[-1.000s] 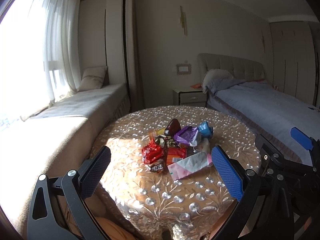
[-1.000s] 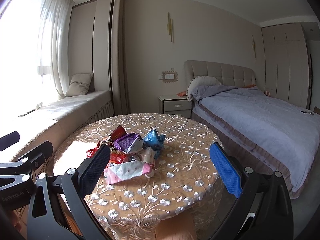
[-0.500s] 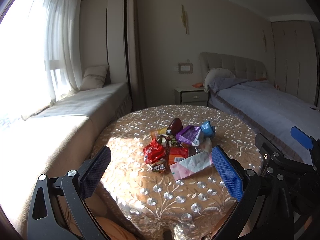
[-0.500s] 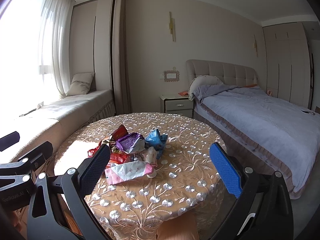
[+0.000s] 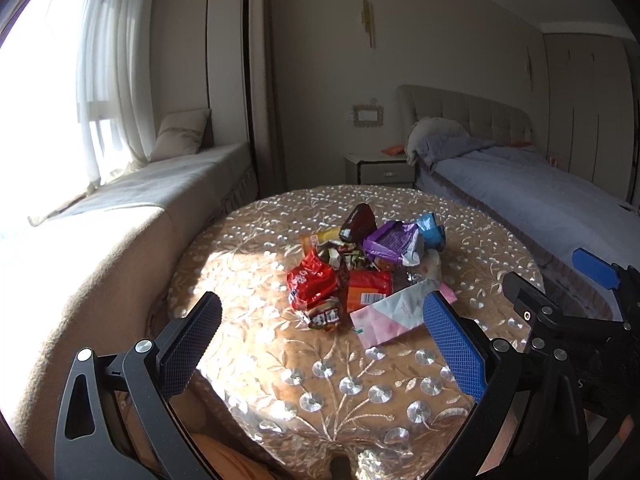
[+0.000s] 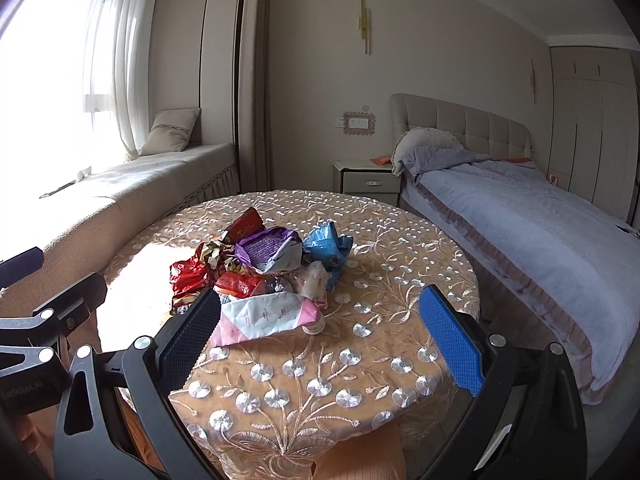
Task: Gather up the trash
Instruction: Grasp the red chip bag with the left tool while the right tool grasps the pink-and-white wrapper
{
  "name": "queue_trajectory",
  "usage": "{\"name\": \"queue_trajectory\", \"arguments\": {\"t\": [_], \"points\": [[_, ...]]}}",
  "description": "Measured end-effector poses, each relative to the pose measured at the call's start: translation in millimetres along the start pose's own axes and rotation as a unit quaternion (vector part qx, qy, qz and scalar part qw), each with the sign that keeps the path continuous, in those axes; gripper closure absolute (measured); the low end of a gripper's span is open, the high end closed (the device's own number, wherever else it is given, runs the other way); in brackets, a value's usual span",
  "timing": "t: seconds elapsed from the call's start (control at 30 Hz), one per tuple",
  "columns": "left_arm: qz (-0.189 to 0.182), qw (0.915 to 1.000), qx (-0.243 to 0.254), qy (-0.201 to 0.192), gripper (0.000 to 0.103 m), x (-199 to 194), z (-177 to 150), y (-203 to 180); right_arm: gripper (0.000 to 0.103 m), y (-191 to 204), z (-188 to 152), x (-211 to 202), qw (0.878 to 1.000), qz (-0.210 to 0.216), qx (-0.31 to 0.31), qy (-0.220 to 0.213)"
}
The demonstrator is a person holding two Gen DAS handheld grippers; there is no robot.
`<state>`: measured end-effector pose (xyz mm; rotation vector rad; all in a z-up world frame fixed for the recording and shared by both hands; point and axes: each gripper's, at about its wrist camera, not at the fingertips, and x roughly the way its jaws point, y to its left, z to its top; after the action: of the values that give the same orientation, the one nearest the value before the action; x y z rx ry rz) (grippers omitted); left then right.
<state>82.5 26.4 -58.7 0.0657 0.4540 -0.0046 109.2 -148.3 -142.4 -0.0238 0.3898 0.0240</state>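
Gold embroidered cloth covers the round table (image 5: 280,360), and the trash pile (image 5: 360,264) sits near its middle. I hold my left gripper (image 5: 320,344) above the near edge, jaws spread wide, nothing between them. My right gripper (image 6: 320,340) is just to its right, also wide apart and empty. Pile details: pink-white packet (image 6: 268,316) closest to me, red wrapper (image 5: 312,284) on the left side, purple bag (image 6: 272,248) on top, blue wrapper (image 6: 326,244) at the right. Neither tool touches any trash. Bed (image 6: 520,216) stands to the right, nightstand (image 6: 368,178) behind the table, window bench (image 5: 140,188) on the left.
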Motion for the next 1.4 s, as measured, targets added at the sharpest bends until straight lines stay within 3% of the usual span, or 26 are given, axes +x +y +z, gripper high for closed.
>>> {"name": "queue_trajectory", "arguments": {"t": [0.3, 0.47, 0.57, 0.63, 0.8, 1.0, 1.07, 1.1, 1.13, 1.2, 1.27, 1.33, 1.4], "points": [[0.032, 0.9985, 0.025, 0.037, 0.005, 73, -5, 23, 0.004, 17, -8, 56, 0.998, 0.027, -0.026, 0.051], [0.002, 0.9971, 0.021, 0.073, 0.005, 112, -5, 31, 0.004, 27, -24, 88, 0.992, 0.042, -0.069, 0.098], [-0.006, 0.9956, 0.003, 0.093, 0.005, 138, -6, 36, 0.004, 23, -32, 108, 0.986, 0.074, -0.033, 0.145], [-0.006, 0.9955, 0.0, 0.094, 0.005, 148, -7, 39, 0.004, 20, -35, 113, 0.985, 0.08, -0.018, 0.153], [-0.003, 0.9948, 0.026, 0.099, 0.005, 174, -3, 37, 0.004, 20, -39, 127, 0.972, 0.137, 0.018, 0.192], [-0.057, 0.9895, 0.017, 0.132, 0.005, 213, 1, 37, 0.004, 14, -34, 156, 0.955, 0.179, 0.105, 0.212], [-0.068, 0.9863, 0.009, 0.15, 0.009, 223, -1, 38, 0.004, 11, -32, 164, 0.953, 0.177, 0.125, 0.21], [-0.078, 0.9847, 0.005, 0.155, 0.019, 226, -3, 38, 0.005, 9, -31, 168, 0.951, 0.18, 0.134, 0.211], [-0.092, 0.9824, 0.0, 0.163, 0.03, 228, -4, 39, 0.013, 7, -30, 170, 0.949, 0.185, 0.145, 0.212], [-0.099, 0.9818, -0.001, 0.162, 0.035, 231, -6, 38, 0.027, 5, -30, 176, 0.942, 0.203, 0.164, 0.213], [-0.095, 0.983, 0.01, 0.156, 0.043, 229, -6, 35, 0.038, 6, -30, 175, 0.945, 0.198, 0.162, 0.205], [-0.086, 0.9848, 0.017, 0.15, 0.048, 228, -7, 33, 0.057, 6, -30, 173, 0.948, 0.202, 0.154, 0.193], [-0.077, 0.9867, 0.019, 0.142, 0.05, 226, -8, 32, 0.069, 8, -29, 166, 0.952, 0.204, 0.148, 0.176]]}}
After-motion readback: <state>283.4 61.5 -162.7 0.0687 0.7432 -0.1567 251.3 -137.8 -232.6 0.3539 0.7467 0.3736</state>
